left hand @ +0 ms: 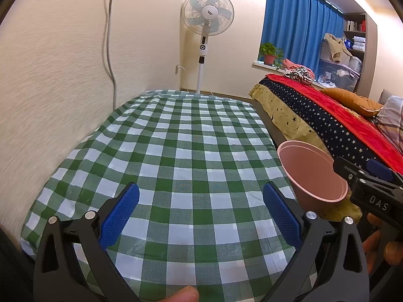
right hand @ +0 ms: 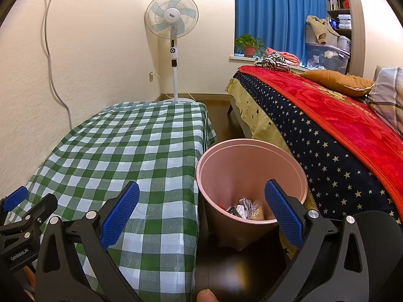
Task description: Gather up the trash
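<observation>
The left tool [left hand: 201, 216] hangs with its blue pads spread wide and nothing between them, low in the frame over the green-and-white checked tabletop [left hand: 163, 146], which fills the middle of the left wrist view. The right tool [right hand: 201, 216] is likewise spread and empty, its left pad over the tabletop's near corner and its right pad in front of the pink bin [right hand: 252, 176]. The bin stands on the dark floor at lower centre, just beside the tabletop's hanging cloth and close to the bed [right hand: 327, 130] at right. At its bottom lies trash [right hand: 245, 210]: crumpled silvery wrappers and a clear bag. A standing fan [right hand: 172, 16] rises against the far wall at upper centre.
</observation>
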{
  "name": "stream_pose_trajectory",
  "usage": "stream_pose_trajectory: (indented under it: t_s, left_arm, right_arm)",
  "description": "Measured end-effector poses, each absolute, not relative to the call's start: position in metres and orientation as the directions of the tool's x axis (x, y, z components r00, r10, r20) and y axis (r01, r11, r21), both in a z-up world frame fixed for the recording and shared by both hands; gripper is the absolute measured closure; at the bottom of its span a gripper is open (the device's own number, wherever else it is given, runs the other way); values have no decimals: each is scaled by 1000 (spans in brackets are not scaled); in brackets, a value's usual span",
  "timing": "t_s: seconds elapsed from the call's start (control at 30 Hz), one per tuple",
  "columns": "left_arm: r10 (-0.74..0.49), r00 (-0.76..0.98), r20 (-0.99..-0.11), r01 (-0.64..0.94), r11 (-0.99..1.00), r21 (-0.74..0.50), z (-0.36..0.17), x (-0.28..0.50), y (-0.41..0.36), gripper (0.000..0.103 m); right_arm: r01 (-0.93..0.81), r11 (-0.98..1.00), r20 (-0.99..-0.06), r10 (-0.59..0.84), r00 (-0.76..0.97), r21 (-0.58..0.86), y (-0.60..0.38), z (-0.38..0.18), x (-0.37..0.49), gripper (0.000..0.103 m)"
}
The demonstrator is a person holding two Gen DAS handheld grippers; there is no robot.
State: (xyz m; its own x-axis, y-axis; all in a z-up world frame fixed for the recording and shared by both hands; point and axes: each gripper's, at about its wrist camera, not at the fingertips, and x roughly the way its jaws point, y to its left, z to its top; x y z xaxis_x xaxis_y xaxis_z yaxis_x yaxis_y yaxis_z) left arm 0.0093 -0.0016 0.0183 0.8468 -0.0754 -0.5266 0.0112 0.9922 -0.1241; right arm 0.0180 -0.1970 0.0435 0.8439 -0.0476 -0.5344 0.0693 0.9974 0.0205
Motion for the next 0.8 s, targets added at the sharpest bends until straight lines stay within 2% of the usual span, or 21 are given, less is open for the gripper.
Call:
stream_pose_trajectory:
  t_s: [0.8]
  left_arm:
    - [-80, 850, -520, 20, 993, -120, 19, 8, -6, 8]
  right_arm:
    - [70, 997, -535, -48, 844, 21, -198, 44, 18, 5]
